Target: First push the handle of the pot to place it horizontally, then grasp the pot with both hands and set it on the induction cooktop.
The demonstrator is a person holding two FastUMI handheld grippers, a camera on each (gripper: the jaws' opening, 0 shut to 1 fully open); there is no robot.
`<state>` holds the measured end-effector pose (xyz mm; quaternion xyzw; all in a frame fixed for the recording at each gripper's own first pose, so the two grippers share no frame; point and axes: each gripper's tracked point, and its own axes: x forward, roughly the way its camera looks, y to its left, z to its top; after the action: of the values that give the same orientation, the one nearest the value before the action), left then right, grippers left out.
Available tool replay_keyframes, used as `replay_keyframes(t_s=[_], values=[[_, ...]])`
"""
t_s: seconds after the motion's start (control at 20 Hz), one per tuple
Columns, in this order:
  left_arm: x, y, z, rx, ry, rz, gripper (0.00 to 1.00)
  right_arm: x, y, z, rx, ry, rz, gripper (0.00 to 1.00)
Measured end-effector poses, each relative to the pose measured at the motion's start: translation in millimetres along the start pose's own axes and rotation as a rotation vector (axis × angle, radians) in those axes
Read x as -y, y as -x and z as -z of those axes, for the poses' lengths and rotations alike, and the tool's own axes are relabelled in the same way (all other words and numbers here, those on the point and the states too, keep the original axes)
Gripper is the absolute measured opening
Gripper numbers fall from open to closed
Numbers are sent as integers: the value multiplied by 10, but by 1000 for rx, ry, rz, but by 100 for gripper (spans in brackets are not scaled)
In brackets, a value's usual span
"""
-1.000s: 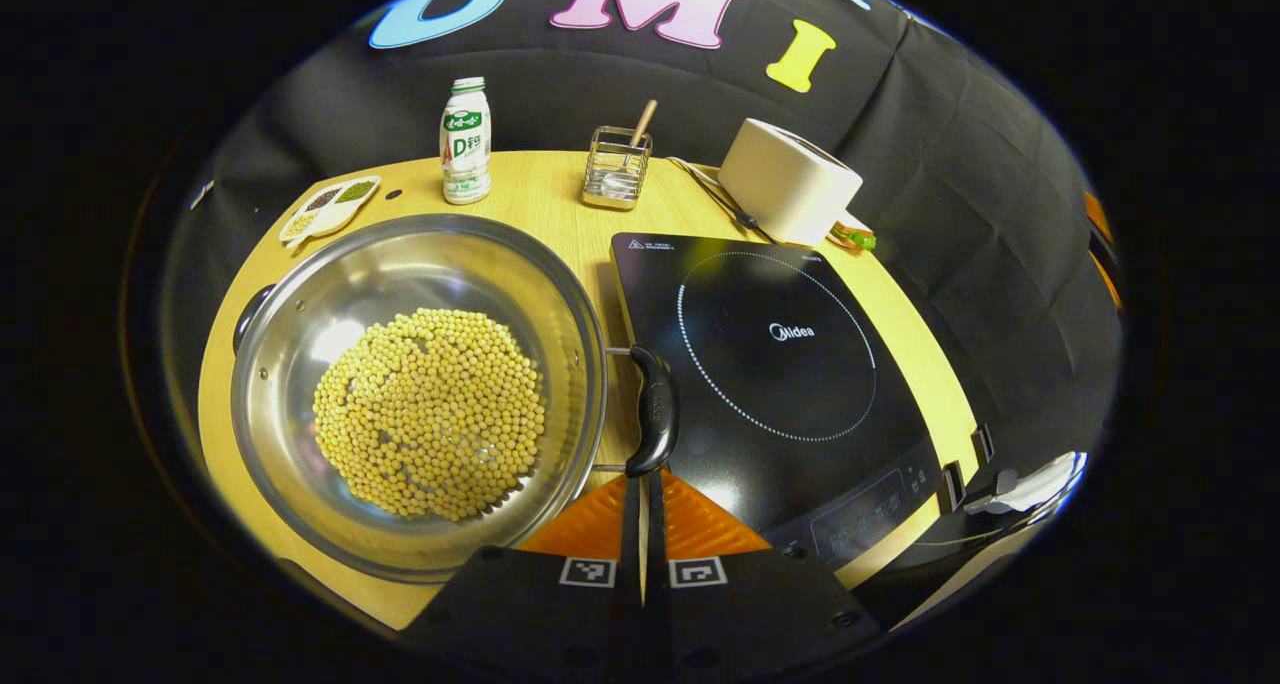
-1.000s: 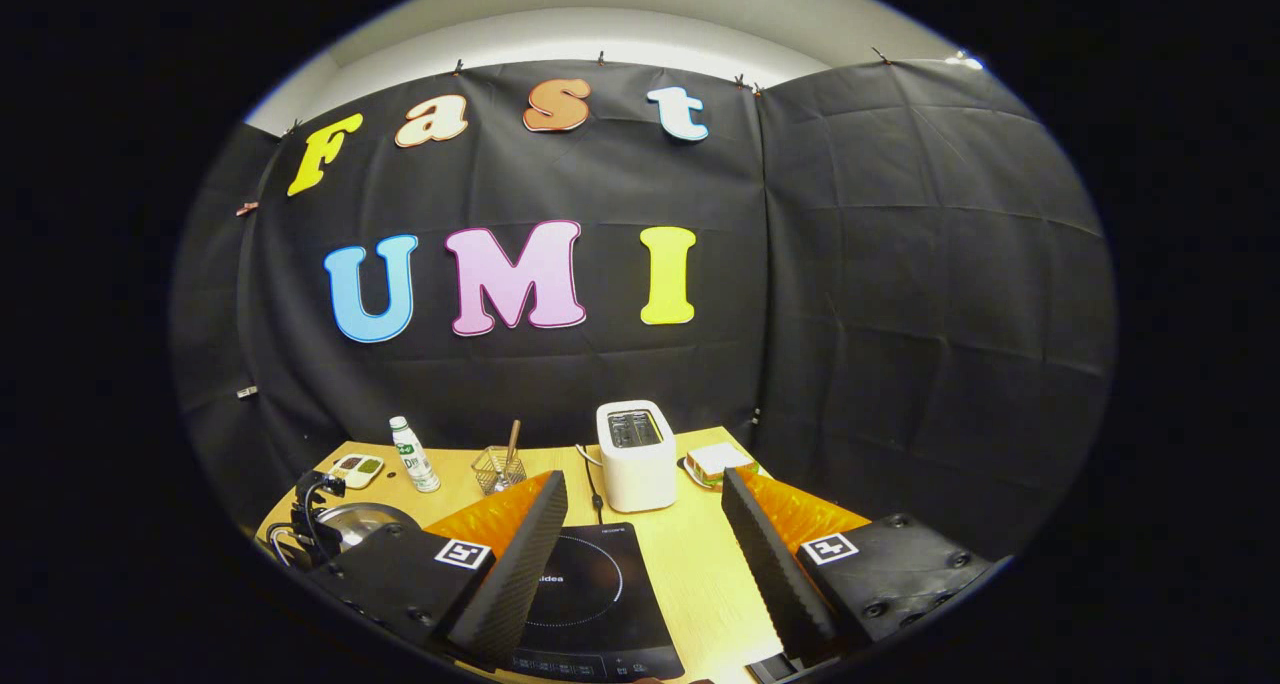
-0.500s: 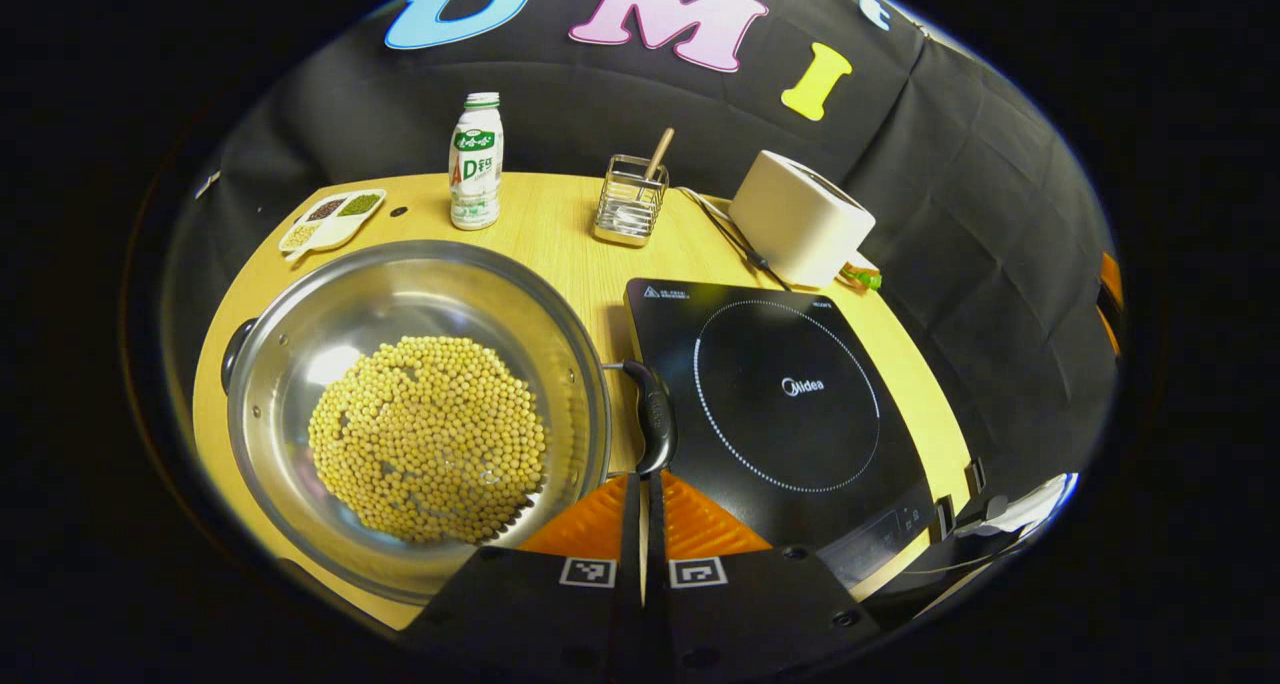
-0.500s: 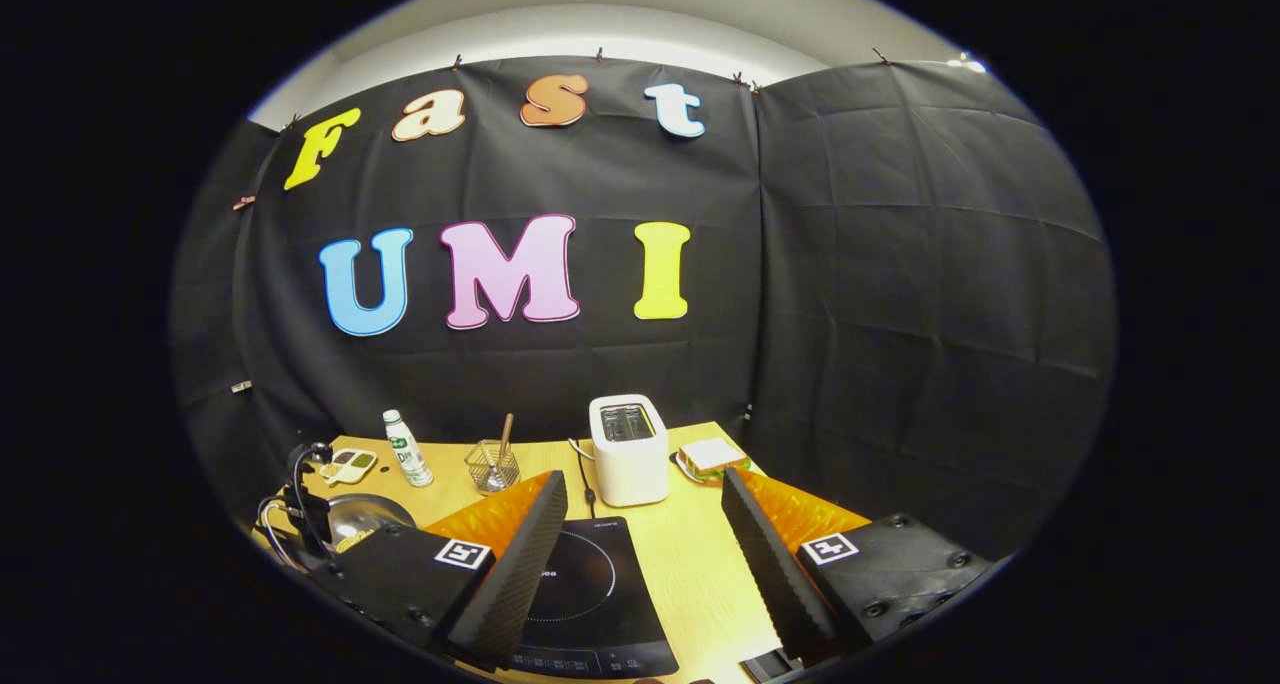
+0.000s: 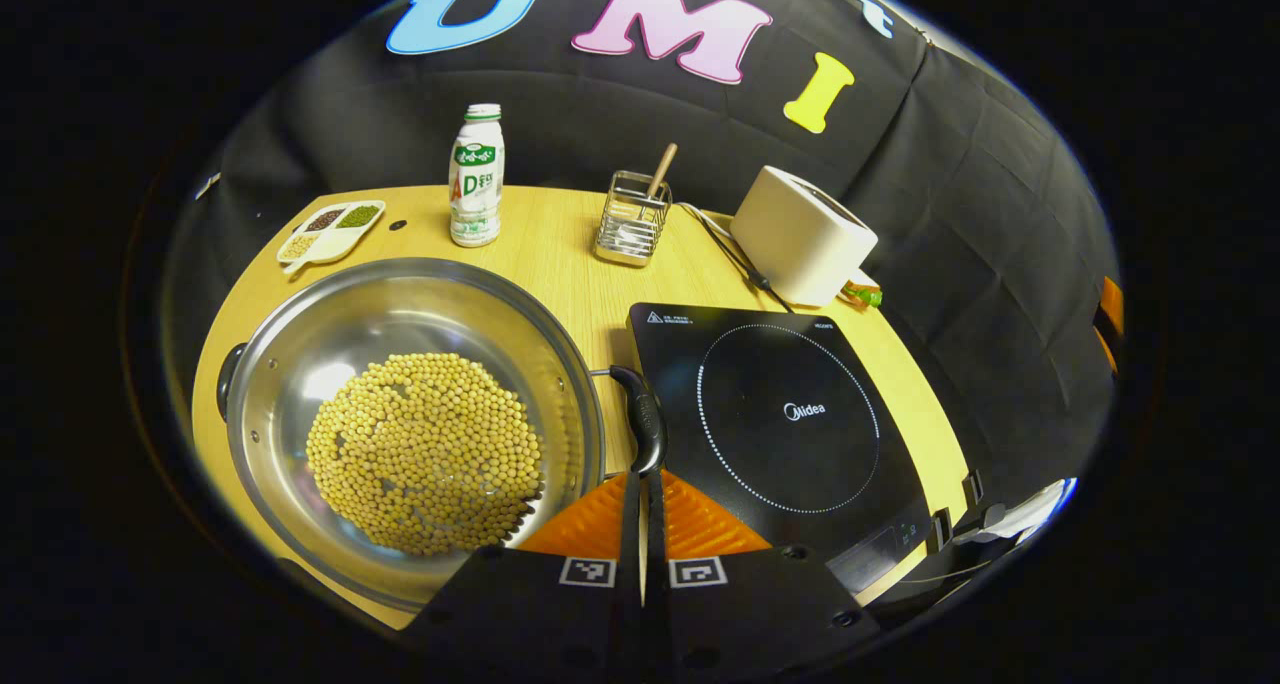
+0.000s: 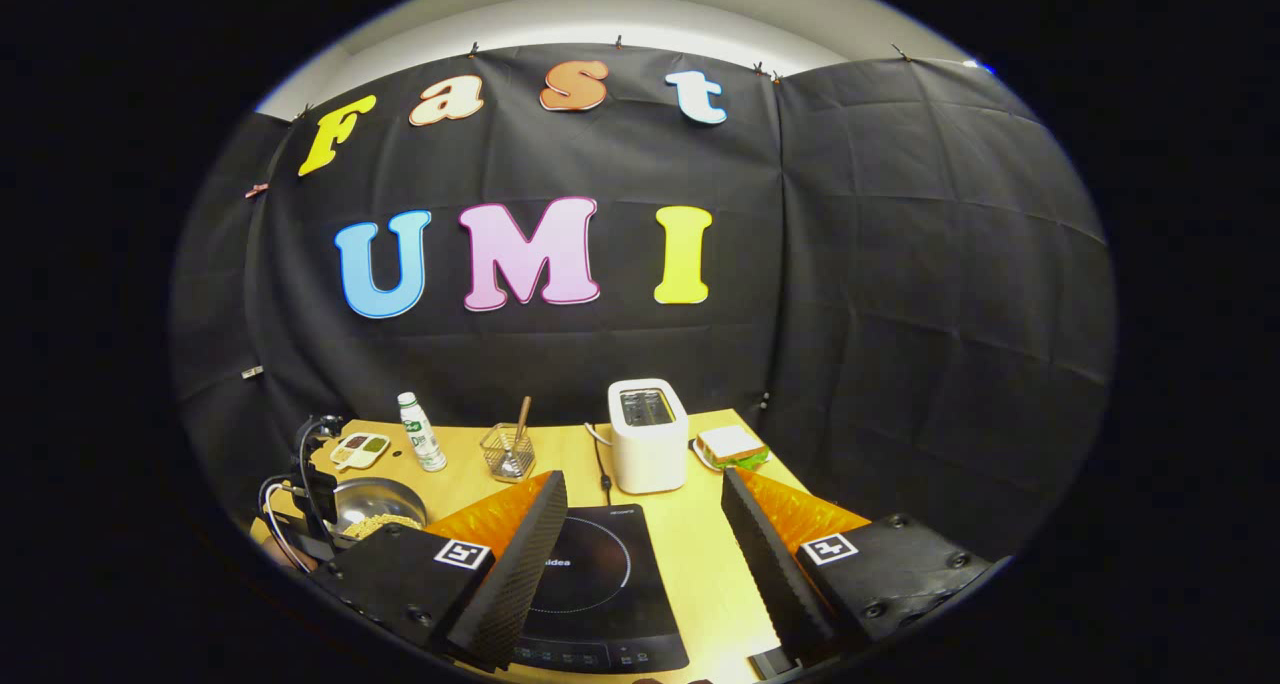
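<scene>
A steel pot (image 5: 300, 364) holding yellow soybeans (image 5: 425, 449) sits on the left of the wooden table. Its black side handle (image 5: 648, 419) lies between the pot and the black induction cooktop (image 5: 790, 414). My left gripper (image 5: 642, 476) is shut, with nothing between its fingers, and its tips touch the near end of that handle. My right gripper (image 6: 643, 479) hangs open above the table's front, over the cooktop (image 6: 595, 584). From there the pot (image 6: 375, 504) shows far left, with the left gripper (image 6: 310, 489) beside it.
At the back stand a small bottle (image 5: 476, 176), a wire holder with a wooden utensil (image 5: 630, 229), a white toaster (image 5: 805, 236) with its cord, and a divided dish of beans (image 5: 330, 232). A sandwich (image 6: 732, 446) lies right of the toaster (image 6: 647, 434).
The left gripper view has tipped so the table sits lower in frame; its shut tips stay at the handle's near end. The right gripper view has swung slightly, showing more of the table.
</scene>
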<state>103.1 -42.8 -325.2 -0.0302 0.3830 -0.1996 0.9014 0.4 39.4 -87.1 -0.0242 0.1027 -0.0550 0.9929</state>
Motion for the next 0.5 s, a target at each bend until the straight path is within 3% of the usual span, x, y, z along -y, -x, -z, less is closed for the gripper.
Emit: replay_keyframes(t_s=[0.2,0.35,0.5], values=[[-287,410,-187,101,15,-59,6,-431,-183,303,-104,-4,-96,98],[-643,815,-390,187,61,-108,16,-913,-331,491,-182,-8,-192,99],[-1085,1211,-506,245,93,-182,34,-1391,-467,714,-278,1,-283,99]])
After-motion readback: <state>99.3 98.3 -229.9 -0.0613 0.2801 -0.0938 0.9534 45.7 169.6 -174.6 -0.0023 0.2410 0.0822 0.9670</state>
